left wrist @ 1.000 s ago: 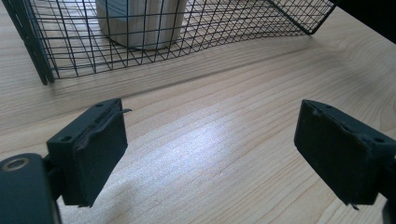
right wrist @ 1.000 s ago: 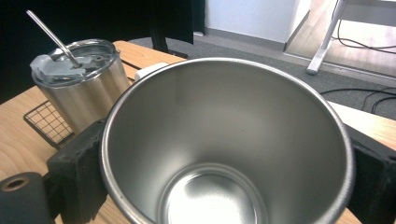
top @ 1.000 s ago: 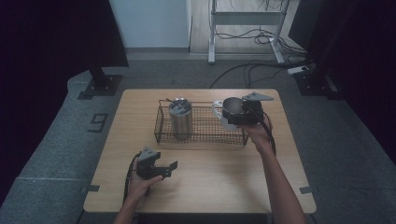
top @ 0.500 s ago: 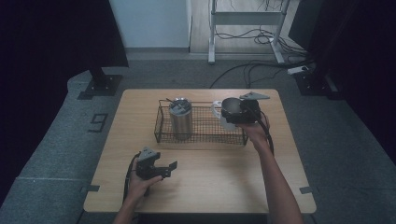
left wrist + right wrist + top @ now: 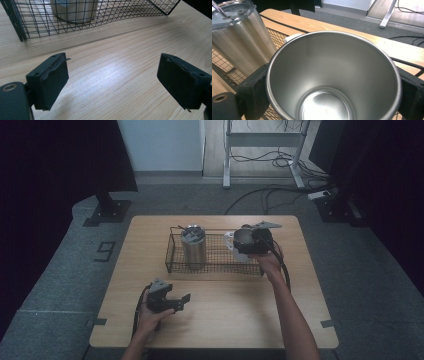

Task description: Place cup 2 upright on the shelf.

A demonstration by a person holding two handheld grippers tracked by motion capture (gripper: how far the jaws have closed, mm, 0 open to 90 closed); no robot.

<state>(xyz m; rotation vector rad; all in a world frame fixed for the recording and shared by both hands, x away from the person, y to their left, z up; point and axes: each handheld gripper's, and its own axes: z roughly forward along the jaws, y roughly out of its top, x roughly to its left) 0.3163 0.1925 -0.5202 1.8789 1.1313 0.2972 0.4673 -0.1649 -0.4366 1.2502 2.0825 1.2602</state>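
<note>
The right gripper (image 5: 248, 241) has its jaws pinching a steel mug (image 5: 332, 80) by its sides, holding it over the right end of the wire basket (image 5: 176, 262), not yet set down. The mug is empty, shiny inside, white-handled. A lidded tumbler (image 5: 193, 245) already stands in the basket. The left gripper (image 5: 172, 302) rests on the table (image 5: 225, 310), jaws spread, empty.

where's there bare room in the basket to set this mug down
The wire basket is free in its middle and right end, between the steel tumbler at its left end and the mug held by the right gripper.
</note>
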